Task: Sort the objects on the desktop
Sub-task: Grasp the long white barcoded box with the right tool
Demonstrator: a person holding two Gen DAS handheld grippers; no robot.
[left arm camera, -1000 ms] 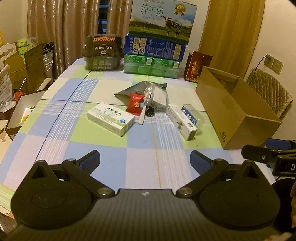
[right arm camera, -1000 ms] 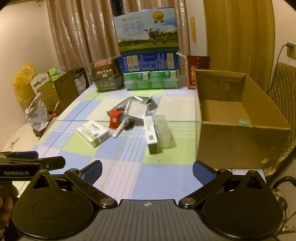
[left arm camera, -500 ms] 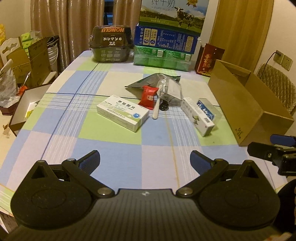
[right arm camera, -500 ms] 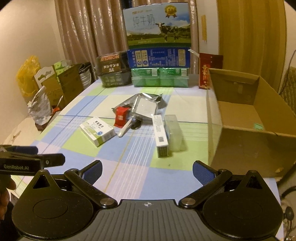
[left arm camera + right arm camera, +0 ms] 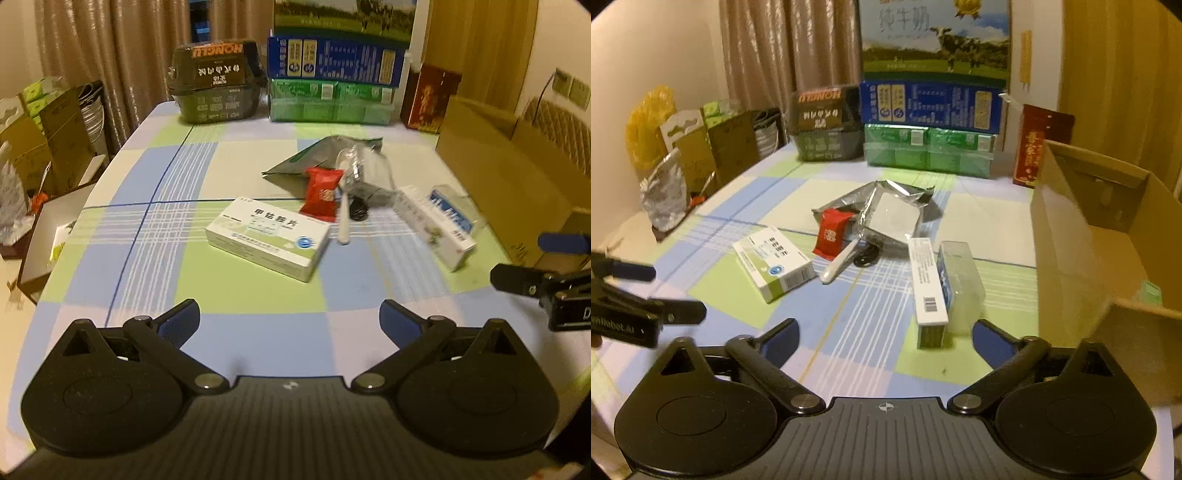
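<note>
Narrow box (image 5: 928, 291) seen at 12 o'clock of right tongs (image 5: 884, 338), long axis pointing away; jaws closing, nothing gripped; left tongs (image 5: 290, 319) released.

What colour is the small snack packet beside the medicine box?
Red snack packet, clearest in the left wrist view.

White medicine box (image 5: 271, 238) flat on tablecloth, beside red packet (image 5: 322, 194).
</note>
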